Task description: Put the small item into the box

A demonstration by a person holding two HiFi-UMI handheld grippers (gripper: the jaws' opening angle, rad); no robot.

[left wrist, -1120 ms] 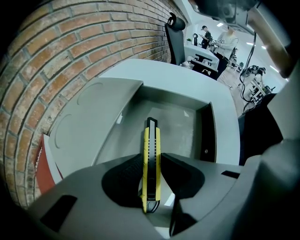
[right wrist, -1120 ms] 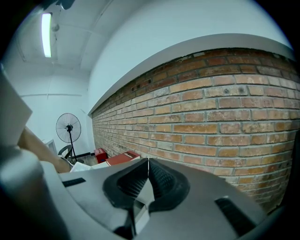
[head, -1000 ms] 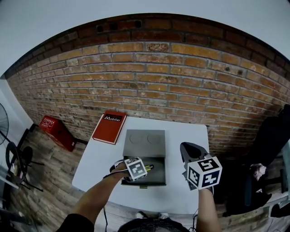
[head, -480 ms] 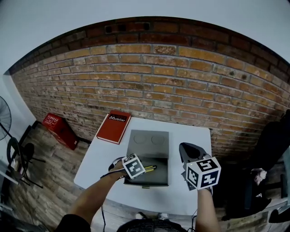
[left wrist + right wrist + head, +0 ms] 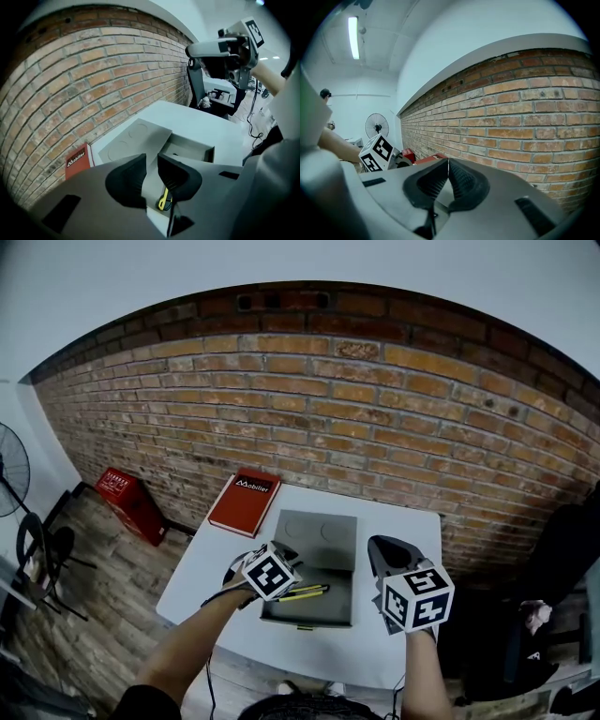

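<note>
A grey box (image 5: 325, 608) lies open on the white table (image 5: 211, 568), its lid (image 5: 319, 536) flipped back toward the wall. A slim yellow-and-black item (image 5: 302, 593) lies inside the box, along its left part. My left gripper (image 5: 277, 570) hovers at the box's left edge, open and holding nothing. In the left gripper view that gripper (image 5: 151, 159) shows a gap, with the yellow item (image 5: 163, 199) below it in the box (image 5: 192, 151). My right gripper (image 5: 384, 551) hangs right of the box, and in its own view the right gripper (image 5: 448, 162) is shut and empty.
A red book (image 5: 246, 501) lies at the table's back left corner, close to the brick wall. On the floor to the left are a red crate (image 5: 127, 495) and a fan (image 5: 9, 470). A black chair (image 5: 562, 540) stands at the right.
My left gripper has drawn back to the left, away from the yellow item, which stays lying in the box. The right gripper has hardly moved.
</note>
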